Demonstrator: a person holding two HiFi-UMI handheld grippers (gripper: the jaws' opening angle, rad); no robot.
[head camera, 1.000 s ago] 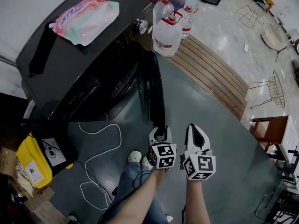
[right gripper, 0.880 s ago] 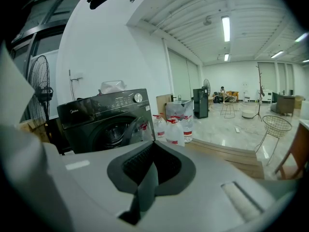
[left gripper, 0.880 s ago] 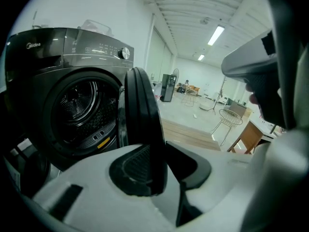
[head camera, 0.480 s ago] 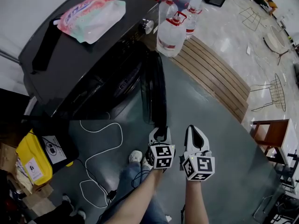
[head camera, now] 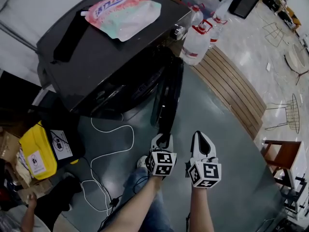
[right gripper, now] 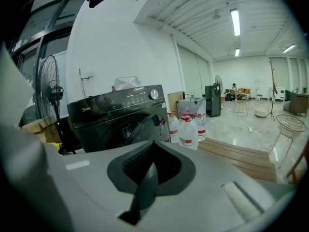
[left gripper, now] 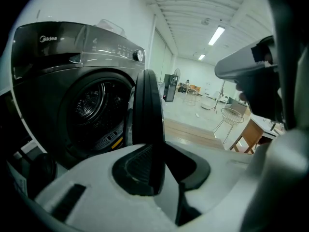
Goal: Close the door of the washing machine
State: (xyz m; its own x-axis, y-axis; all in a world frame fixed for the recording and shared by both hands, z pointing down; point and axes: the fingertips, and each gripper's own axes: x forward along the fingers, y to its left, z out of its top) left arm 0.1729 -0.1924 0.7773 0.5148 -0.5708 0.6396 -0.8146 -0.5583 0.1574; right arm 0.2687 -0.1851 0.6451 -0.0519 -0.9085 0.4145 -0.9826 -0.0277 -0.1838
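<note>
1. Door-closing step is under way. The left claw [head camera: 162, 140] has just been closing and now pinches the free edge of the door [head camera: 168, 93], which stands ajar at 12 o'clock from the claw.
2. The right claw [head camera: 203, 141] sits alongside at 3 o'clock, clenched on nothing.
3. Next, probably: swing that edge toward 10 o'clock, against the washing machine [head camera: 96, 57], until it latches.
4. The "Midea" badge [left gripper: 48, 38] reads clearly; the print on the pouch [head camera: 126, 14] on top is too small to read.
</note>
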